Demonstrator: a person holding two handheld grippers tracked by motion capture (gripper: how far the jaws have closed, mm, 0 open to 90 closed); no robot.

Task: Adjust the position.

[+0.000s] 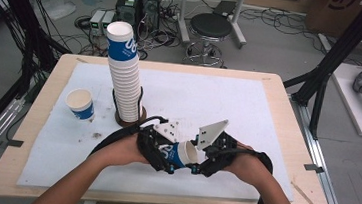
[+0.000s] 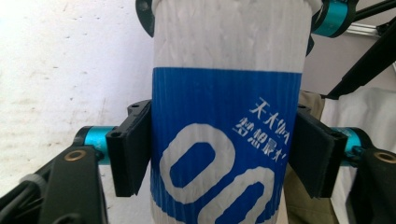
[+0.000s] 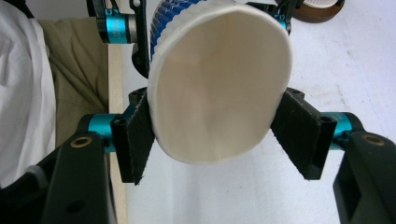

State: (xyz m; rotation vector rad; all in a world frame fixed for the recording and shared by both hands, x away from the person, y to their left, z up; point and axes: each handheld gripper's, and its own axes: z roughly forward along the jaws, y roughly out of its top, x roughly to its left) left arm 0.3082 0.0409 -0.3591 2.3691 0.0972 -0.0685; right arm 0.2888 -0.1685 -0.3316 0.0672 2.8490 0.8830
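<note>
Two hand-held grippers pinching one paper cup (image 1: 180, 153) at lower centre, above the bench (image 1: 279, 99): left hand-held gripper (image 1: 158, 152) clamping the base, right hand-held gripper (image 1: 210, 155) squeezing the rim, axis running left-right between them.

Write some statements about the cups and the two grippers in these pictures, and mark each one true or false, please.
1. Both grippers clamp one blue and white cup. True: the left gripper squeezes its printed wall and the right gripper its rim end.
2. The held cup stands upright on the table. False: it lies sideways in the air.
3. The tall stack of cups sits in a round brown holder. True.
4. The single cup left of the stack lies tipped over. False: it stands upright, mouth up.
</note>
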